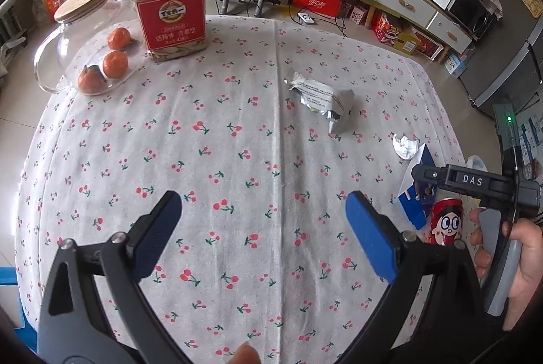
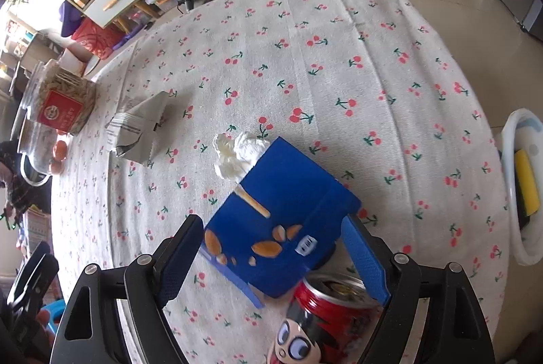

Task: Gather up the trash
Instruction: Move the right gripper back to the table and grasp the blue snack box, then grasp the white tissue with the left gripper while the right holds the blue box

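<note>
A crumpled silver wrapper (image 1: 322, 97) lies on the cherry-print tablecloth (image 1: 237, 160); it also shows in the right wrist view (image 2: 139, 126). A crumpled white tissue (image 1: 404, 145) (image 2: 237, 155) lies beside a blue box (image 2: 281, 221) (image 1: 415, 204). A red can (image 2: 334, 309) (image 1: 445, 221) stands by the box. My left gripper (image 1: 263, 235) is open and empty over bare cloth. My right gripper (image 2: 275, 262) is open, its fingers either side of the blue box, just above the can; it shows in the left wrist view (image 1: 427, 175).
A seed jar (image 1: 169, 0) and a glass jar with oranges (image 1: 88, 48) stand at the table's far left. A white bin (image 2: 522, 187) holding a yellow item sits off the table's right edge. Shelves and boxes line the far wall.
</note>
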Demonstrator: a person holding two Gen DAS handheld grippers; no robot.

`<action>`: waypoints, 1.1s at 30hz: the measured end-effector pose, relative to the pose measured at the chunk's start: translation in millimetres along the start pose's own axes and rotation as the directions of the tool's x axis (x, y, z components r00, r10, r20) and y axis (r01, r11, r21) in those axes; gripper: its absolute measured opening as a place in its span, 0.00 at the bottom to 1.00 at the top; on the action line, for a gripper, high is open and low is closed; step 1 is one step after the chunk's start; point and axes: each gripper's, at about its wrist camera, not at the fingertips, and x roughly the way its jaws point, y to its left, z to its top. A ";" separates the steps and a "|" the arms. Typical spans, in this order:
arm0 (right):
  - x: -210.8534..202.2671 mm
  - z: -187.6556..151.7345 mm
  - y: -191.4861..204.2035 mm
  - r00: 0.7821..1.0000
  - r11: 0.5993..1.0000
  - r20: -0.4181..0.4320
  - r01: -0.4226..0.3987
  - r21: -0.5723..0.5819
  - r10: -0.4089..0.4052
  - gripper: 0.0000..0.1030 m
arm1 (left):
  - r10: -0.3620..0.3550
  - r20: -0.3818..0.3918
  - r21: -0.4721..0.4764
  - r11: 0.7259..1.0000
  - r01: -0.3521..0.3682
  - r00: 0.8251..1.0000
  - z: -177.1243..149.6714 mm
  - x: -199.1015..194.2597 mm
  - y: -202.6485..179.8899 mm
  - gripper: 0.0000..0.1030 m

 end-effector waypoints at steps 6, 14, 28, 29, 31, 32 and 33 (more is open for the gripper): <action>10.0 5.2 8.2 0.998 0.999 0.017 0.053 -0.009 -0.053 0.90 | 0.000 -0.016 -0.009 1.000 -0.001 1.000 -1.3 2.9 3.5 0.94; 17.1 6.8 7.9 0.995 0.995 0.002 0.097 -0.002 -0.097 0.91 | 0.001 -0.040 -0.001 1.000 -0.002 0.999 -3.8 7.7 0.1 0.94; -3.9 11.5 0.2 0.994 0.995 0.074 0.085 -0.045 -0.082 0.25 | -0.002 -0.051 0.013 1.000 0.003 0.999 -4.4 13.7 -7.9 0.94; -4.1 14.2 -3.7 0.992 0.994 0.084 0.103 -0.048 -0.099 0.25 | -0.003 -0.051 0.015 1.000 0.004 0.999 -4.1 13.9 -9.3 0.94; -6.1 17.6 -14.5 0.987 0.990 0.091 0.136 -0.038 -0.132 0.25 | -0.005 -0.053 0.022 1.000 0.006 0.999 -3.9 14.8 -11.4 0.94; -5.5 18.6 -18.7 0.988 0.991 0.085 0.128 -0.026 -0.126 0.26 | -0.006 -0.053 0.024 1.000 0.007 0.999 -3.8 15.1 -12.3 0.94; -7.8 18.7 -23.5 0.991 0.994 0.076 0.107 -0.011 -0.105 0.26 | -0.007 -0.054 0.026 1.000 0.009 0.999 -3.8 15.4 -13.1 0.94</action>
